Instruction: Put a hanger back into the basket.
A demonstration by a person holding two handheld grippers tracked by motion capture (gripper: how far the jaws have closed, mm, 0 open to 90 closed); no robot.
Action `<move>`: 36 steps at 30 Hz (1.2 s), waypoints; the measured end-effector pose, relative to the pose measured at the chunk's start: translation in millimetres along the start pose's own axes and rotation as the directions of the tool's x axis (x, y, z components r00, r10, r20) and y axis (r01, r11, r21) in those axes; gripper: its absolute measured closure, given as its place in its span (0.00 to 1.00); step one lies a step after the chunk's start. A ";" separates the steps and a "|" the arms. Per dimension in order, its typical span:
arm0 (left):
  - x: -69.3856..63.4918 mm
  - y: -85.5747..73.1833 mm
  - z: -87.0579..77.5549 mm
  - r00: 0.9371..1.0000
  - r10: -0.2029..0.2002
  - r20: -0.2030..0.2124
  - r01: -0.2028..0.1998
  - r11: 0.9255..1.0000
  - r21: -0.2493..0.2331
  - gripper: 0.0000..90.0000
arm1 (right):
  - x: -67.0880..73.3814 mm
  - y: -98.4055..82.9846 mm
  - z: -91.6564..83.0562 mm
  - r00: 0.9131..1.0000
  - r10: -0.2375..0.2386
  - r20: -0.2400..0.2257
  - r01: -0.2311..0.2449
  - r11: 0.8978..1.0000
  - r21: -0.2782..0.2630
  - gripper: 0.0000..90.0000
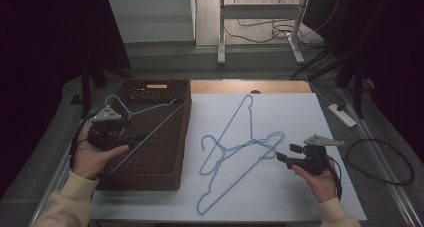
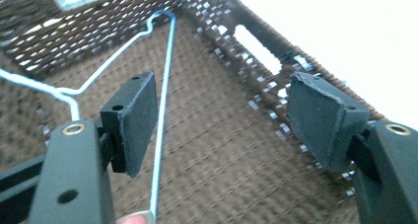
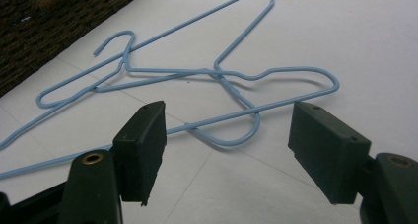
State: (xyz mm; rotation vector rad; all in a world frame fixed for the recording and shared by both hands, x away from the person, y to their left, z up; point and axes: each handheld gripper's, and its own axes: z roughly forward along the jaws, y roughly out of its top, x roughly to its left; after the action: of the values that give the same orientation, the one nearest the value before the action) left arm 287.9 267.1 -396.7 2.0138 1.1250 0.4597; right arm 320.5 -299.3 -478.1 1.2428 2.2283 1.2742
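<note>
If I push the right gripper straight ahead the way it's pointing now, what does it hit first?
Most likely the blue wire hangers lying tangled on the white table: the hook of the nearest one sits right ahead between the open fingers of the right gripper. Depth is hard to judge.

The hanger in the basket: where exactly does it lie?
In the high view the hanger lies inside the brown wicker basket at table left, beside the open left claw.
</note>
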 end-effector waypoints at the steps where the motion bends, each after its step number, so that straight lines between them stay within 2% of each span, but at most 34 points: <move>1: -2.8 -0.8 -0.2 1.000 0.003 0.006 -0.003 1.000 -0.014 0.32 | -0.9 0.0 0.2 1.000 0.002 -0.001 -0.002 1.000 0.000 0.35; 5: -14.0 -4.2 2.2 1.000 0.007 0.024 -0.005 0.997 -0.073 0.32 | -4.2 0.6 0.5 1.000 -0.002 -0.004 0.002 1.000 -0.008 0.35; 11: -31.0 -8.0 11.0 0.998 0.051 0.043 -0.047 0.995 -0.090 0.31 | -4.3 1.0 0.9 1.000 -0.026 -0.013 0.026 1.000 -0.011 0.35; 17: -43.8 -12.7 14.1 0.995 0.070 0.077 -0.060 0.990 -0.129 0.30 | -0.7 0.9 2.8 0.998 -0.055 -0.028 0.055 0.998 -0.010 0.35; 22: -53.1 -14.2 20.4 0.989 0.081 0.122 -0.065 0.990 -0.126 0.30 | -1.4 0.7 1.4 0.999 -0.048 -0.019 0.047 0.999 -0.018 0.35; 28: -61.5 -13.6 26.4 0.986 0.093 0.135 -0.076 0.989 -0.129 0.30 | -1.6 2.3 -2.5 0.998 -0.059 0.010 0.059 0.998 -0.034 0.35; 36: -67.9 -14.0 31.7 0.984 0.102 0.146 -0.083 0.988 -0.128 0.29 | 3.9 3.5 -4.1 0.996 -0.084 -0.010 0.084 0.996 -0.028 0.35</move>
State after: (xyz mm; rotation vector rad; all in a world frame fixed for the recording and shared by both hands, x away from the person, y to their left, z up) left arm 262.8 200.4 -423.9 1.9643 0.8926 0.4043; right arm 317.7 -297.7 -472.3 1.1223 2.2382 1.2792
